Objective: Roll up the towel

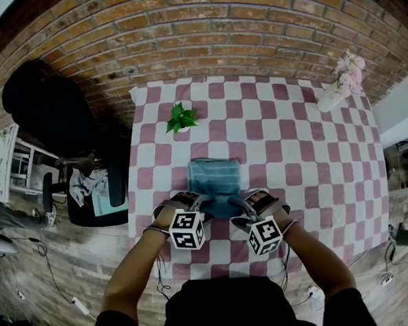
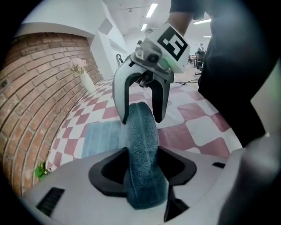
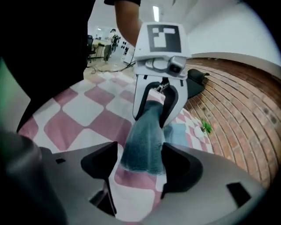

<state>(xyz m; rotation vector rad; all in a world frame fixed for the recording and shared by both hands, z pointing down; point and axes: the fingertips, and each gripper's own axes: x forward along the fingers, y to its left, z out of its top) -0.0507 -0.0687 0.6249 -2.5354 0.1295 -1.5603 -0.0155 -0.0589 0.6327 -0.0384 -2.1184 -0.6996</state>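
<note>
A blue towel [image 1: 213, 177] lies on the pink-and-white checked table [image 1: 314, 165], with its near end rolled into a thick roll [image 1: 216, 208] at the front edge. My left gripper [image 1: 190, 205] holds the roll's left end; in the left gripper view the roll [image 2: 140, 136] fills the space between both jaws of that gripper [image 2: 145, 171]. My right gripper [image 1: 253, 204] straddles the right end. In the right gripper view the roll [image 3: 145, 140] lies between that gripper's [image 3: 140, 162] jaws, with slack at the sides. The flat part [image 2: 101, 136] stretches away toward the wall.
A small green plant [image 1: 181, 117] stands behind the towel to the left. A white vase of pink flowers [image 1: 340, 84] stands at the far right corner. A black chair [image 1: 95, 193] is left of the table, and a brick wall [image 1: 219, 29] runs behind it.
</note>
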